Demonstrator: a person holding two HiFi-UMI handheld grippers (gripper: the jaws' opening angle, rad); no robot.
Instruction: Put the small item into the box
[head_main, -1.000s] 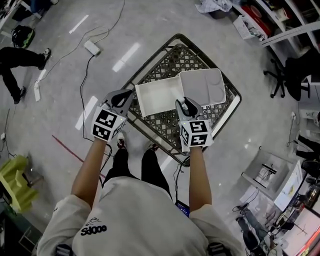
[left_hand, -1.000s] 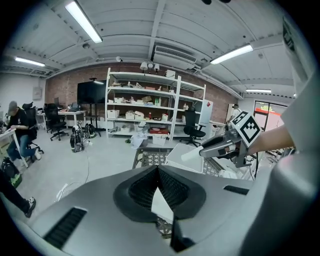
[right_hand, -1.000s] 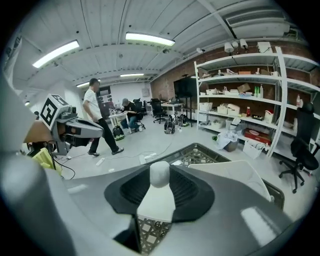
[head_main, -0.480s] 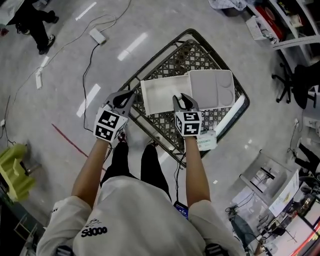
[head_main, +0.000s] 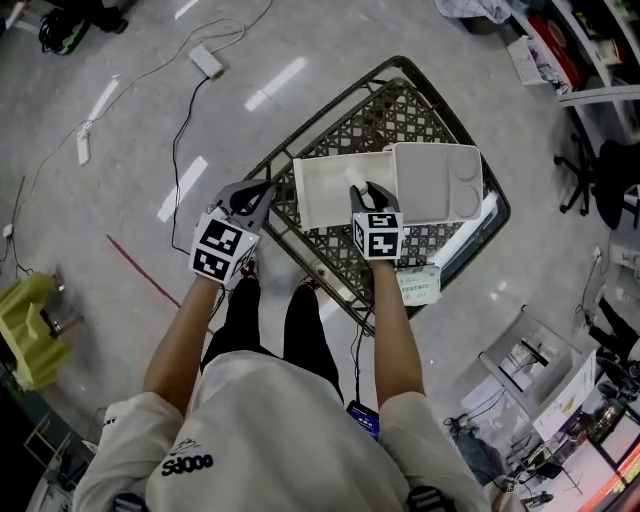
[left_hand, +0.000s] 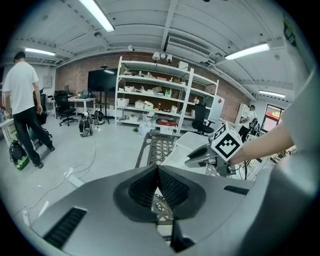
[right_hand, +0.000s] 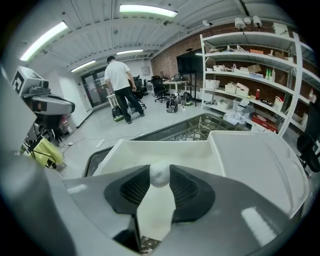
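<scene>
**Over the box, a small item is gripped by the right gripper**

Underneath everything, a grey floor (head_main: 120, 130) is seen, with cables trailed across it. A metal lattice table (head_main: 410, 105) is stood on it, in front of the person. A white box (head_main: 320, 195) is laid on the lattice, and its lid (head_main: 435, 180) is folded open to the right, flat beside the tray.

The right gripper (head_main: 368, 190) is held out over the box's near edge, close to where tray and lid meet. Its jaws are clamped on the item (right_hand: 160, 176), a small white thing with a rounded top that is pinched between the ribbed pads. The item is thus carried over the tray and is not seen resting in it.

The left gripper (head_main: 250, 195) is kept to the left of the box, over the table's rim and apart from the tray. Its jaws are pressed together and nothing is held between them.
</scene>
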